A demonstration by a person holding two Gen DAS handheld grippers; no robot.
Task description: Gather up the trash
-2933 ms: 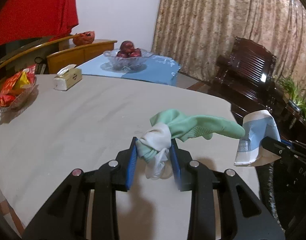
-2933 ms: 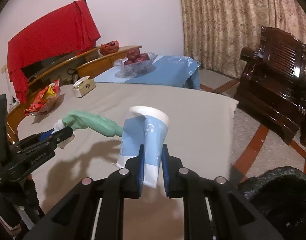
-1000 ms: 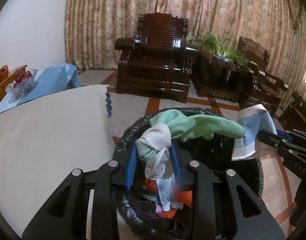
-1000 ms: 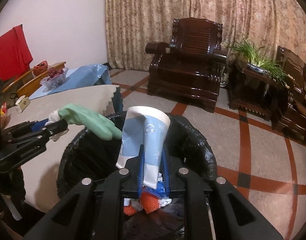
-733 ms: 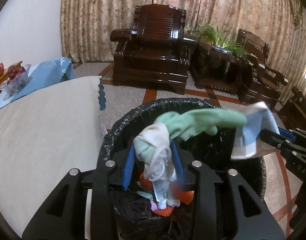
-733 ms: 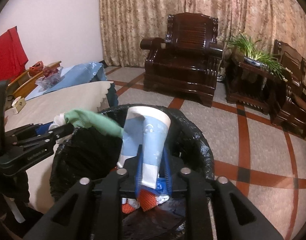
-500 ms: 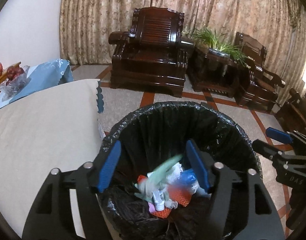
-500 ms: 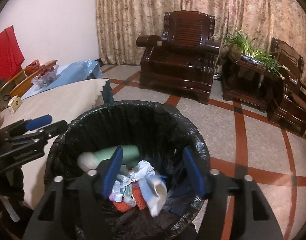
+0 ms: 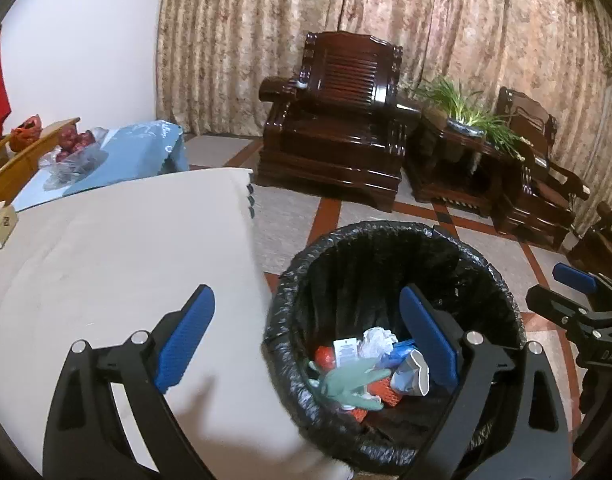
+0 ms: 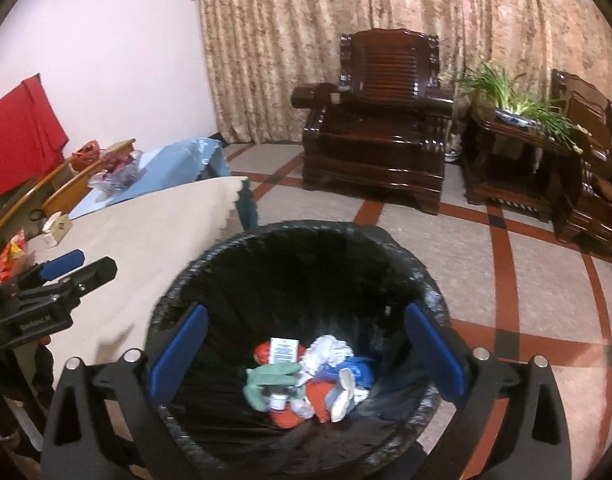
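Both pieces of trash now lie in the bin (image 10: pixel 233 248), so this drop looks done: the green glove (image 10: pixel 265 382) rests on the heap at the bottom, toward the side nearest the table (image 9: pixel 117 248), and the crushed blue-and-white cup (image 10: pixel 342 394) lies just beside it, toward the floor side, among a red wrapper, white paper and a small bottle. The left gripper (image 9: pixel 306 338) hangs over the table's edge and the bin's near rim, its jaws opening wide with nothing between them; the glove shows far below, inside the bin, clear of its blue pads (image 9: pixel 185 336). The right gripper (image 10: pixel 306 354) hangs right above the bin's mouth, jaws also opening and bare, the cup well below them. What is left is hard to judge: the table's near part shows no litter, while a tissue box (image 10: pixel 57 228) and a snack bag sit at its far edge; whether these count as trash cannot be told.
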